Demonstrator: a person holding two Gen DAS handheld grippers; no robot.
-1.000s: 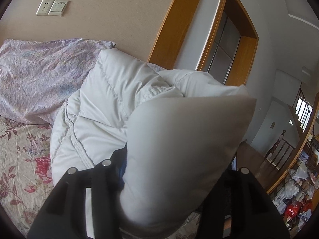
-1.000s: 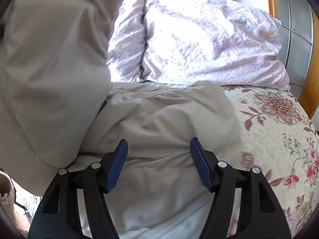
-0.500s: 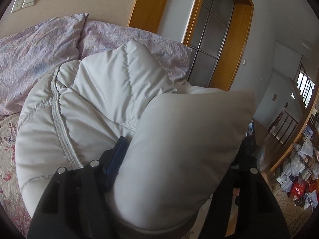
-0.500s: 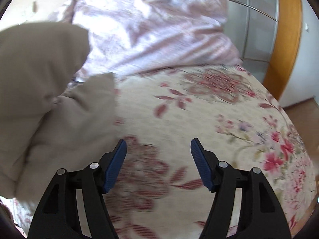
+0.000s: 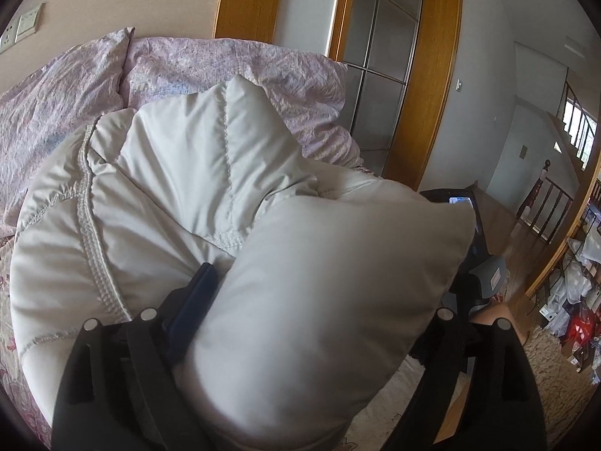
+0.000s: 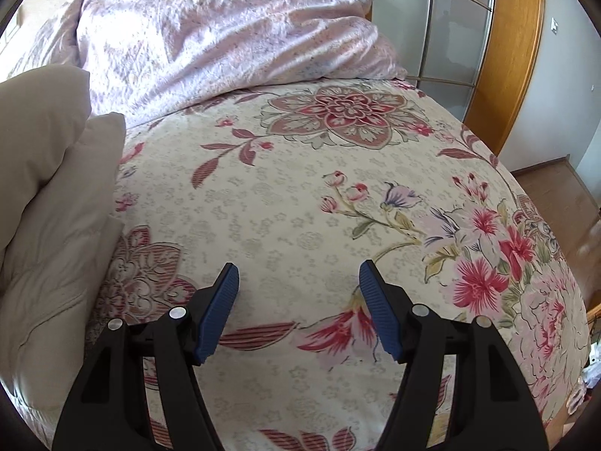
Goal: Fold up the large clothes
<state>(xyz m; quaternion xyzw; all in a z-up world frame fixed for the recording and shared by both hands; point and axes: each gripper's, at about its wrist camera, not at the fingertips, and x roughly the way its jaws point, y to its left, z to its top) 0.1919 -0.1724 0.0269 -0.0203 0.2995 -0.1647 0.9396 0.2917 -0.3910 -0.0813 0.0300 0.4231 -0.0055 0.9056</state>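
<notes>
On the bed's left side, the padded jacket (image 5: 157,195) lies bunched in a pale quilted heap on the floral bedsheet (image 6: 300,195), lilac pillows (image 5: 233,60) behind it. Left gripper (image 5: 308,300): clamped on a thick puffy fold of the jacket, which bulges out between the jaws and hides the right finger; only 1 blue pad (image 5: 191,308) shows, pressed into the fabric. Moving right, the jacket's edge (image 6: 49,188) sits at the left margin of the right wrist view, apart from the right gripper (image 6: 298,300). Right gripper: jaws spread, nothing between them, hovering over bare sheet.

Handling, judged: light, soft, springy fill; smooth shell probably slippery, so a fat fold may creep out of a pinch. Better hold at a stitched seam (image 5: 88,203) or hem, where the layers are thin and firm. Right gripper should take the opposite edge so the fold stays square
</notes>
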